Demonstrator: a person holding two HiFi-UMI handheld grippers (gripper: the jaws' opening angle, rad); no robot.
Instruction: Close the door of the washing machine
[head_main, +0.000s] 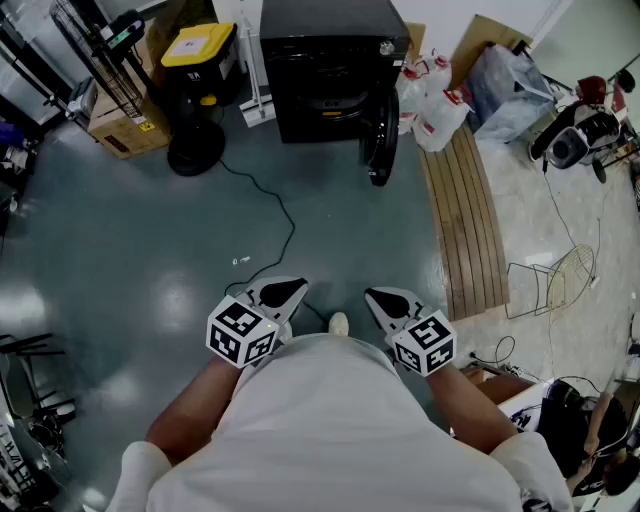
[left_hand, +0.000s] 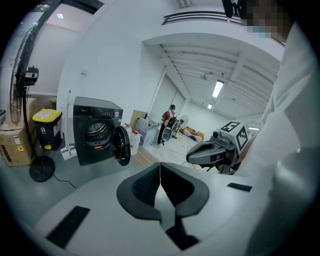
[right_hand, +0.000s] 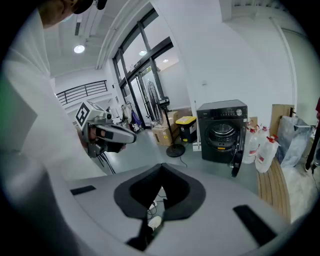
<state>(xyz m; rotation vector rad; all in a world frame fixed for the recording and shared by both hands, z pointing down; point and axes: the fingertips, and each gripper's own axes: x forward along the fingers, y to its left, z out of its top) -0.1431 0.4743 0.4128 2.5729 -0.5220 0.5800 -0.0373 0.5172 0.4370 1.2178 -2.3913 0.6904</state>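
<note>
The right tongs (right_hand: 161, 167), jaws together and empty, face the washing machine (right_hand: 221, 131), its door (right_hand: 237, 150) swung open.

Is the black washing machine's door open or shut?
Open: its round door stands swung out from the black washing machine, baring the drum.

Below me spreads a glossy grey-green floor (head_main: 130, 250). At its far side, in the middle, stands the black washing machine (head_main: 330, 70). Left of it a round black stand base (head_main: 196, 150) rests on the floor, and a thin black cable (head_main: 285, 225) runs from there toward me. Further left sits a cardboard box (head_main: 125, 125). Just right of the machine stand white jugs (head_main: 435, 105), and a slatted wooden board (head_main: 465, 220) lies lengthwise from them toward the near side. Beyond it, on paler floor, lies a wire frame (head_main: 555, 280).
</note>
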